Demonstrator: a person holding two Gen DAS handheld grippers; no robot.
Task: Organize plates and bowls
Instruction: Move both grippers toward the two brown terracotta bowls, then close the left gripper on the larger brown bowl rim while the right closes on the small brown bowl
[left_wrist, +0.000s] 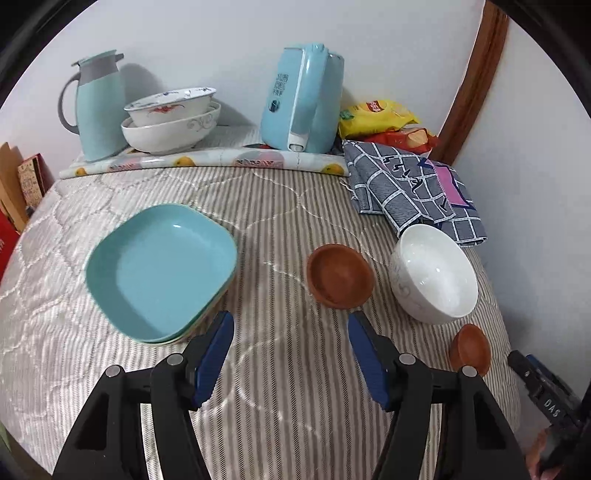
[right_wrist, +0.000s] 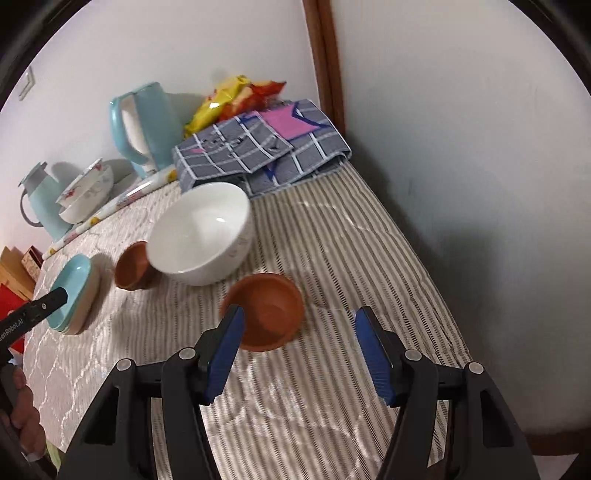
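A stack of teal square plates (left_wrist: 162, 269) lies on the striped cloth at the left. To its right sit a small brown bowl (left_wrist: 340, 275), a white bowl (left_wrist: 434, 273) and a second small brown bowl (left_wrist: 471, 347). My left gripper (left_wrist: 290, 323) hangs open over bare cloth between the plates and the first brown bowl. In the right wrist view my right gripper (right_wrist: 298, 317) is open just in front of the near brown bowl (right_wrist: 267, 314), whose left rim is by the left finger. Behind stand the white bowl (right_wrist: 201, 232), the other brown bowl (right_wrist: 133, 266) and the teal plates (right_wrist: 75, 291).
Two patterned white bowls (left_wrist: 171, 118) are stacked at the back beside a teal jug (left_wrist: 98, 107) and a blue kettle (left_wrist: 303, 99). A checked cloth (left_wrist: 410, 188) and snack bags (left_wrist: 376, 116) lie back right. The wall (right_wrist: 461, 184) borders the table's right edge.
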